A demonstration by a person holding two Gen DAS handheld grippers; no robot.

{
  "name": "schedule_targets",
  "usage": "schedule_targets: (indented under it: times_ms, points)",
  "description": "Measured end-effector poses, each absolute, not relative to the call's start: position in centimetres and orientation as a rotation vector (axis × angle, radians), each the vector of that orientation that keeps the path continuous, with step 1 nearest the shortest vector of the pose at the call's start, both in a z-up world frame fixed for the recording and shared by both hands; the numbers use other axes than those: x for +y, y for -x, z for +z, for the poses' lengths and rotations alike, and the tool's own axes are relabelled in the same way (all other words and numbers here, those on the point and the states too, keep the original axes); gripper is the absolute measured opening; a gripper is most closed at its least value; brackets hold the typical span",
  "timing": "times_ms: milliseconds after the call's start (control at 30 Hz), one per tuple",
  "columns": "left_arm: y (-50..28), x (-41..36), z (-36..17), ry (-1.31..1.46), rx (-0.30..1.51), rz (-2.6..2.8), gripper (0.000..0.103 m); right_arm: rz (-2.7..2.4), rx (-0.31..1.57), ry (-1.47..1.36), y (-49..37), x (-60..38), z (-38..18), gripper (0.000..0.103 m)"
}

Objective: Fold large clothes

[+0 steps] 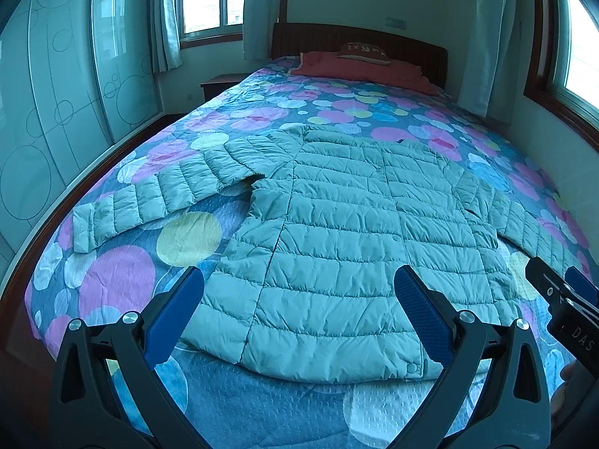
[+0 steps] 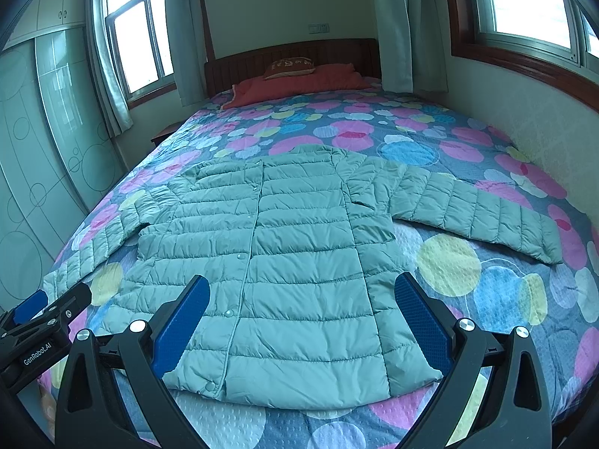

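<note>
A pale green quilted puffer jacket (image 1: 337, 224) (image 2: 262, 254) lies flat and front-up on the bed, snaps shut, both sleeves spread out to the sides. Its left sleeve (image 1: 149, 202) reaches toward the bed's left edge; its right sleeve (image 2: 475, 209) stretches toward the wall. My left gripper (image 1: 299, 284) hovers open above the hem, nothing between its blue pads. My right gripper (image 2: 302, 292) is open too, over the hem's right half. Each gripper shows at the other view's edge: the right gripper (image 1: 561, 292) and the left gripper (image 2: 48, 307).
The bed's quilt (image 1: 123, 280) (image 2: 486, 299) has pink, yellow and blue circles. A red blanket (image 1: 359, 71) and a cushion (image 2: 290, 67) lie by the dark headboard (image 1: 355, 37). A glass wardrobe (image 1: 56, 112) stands left, a nightstand (image 1: 219, 84) beside it, and a wall (image 2: 524, 112) with windows runs along the right.
</note>
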State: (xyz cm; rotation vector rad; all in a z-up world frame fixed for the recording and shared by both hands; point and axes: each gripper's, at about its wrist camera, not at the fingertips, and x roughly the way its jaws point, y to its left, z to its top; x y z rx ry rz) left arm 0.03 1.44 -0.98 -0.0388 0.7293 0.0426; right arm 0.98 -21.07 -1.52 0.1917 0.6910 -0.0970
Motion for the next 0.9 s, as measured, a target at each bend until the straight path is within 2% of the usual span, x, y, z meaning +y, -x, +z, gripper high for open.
schedule_targets:
  times_ms: [900]
  points:
    - [-0.52, 2.21, -1.72, 0.053, 0.743, 0.048, 0.101, -0.098, 0.699, -0.195, -1.1, -21.06, -2.05, 0.098]
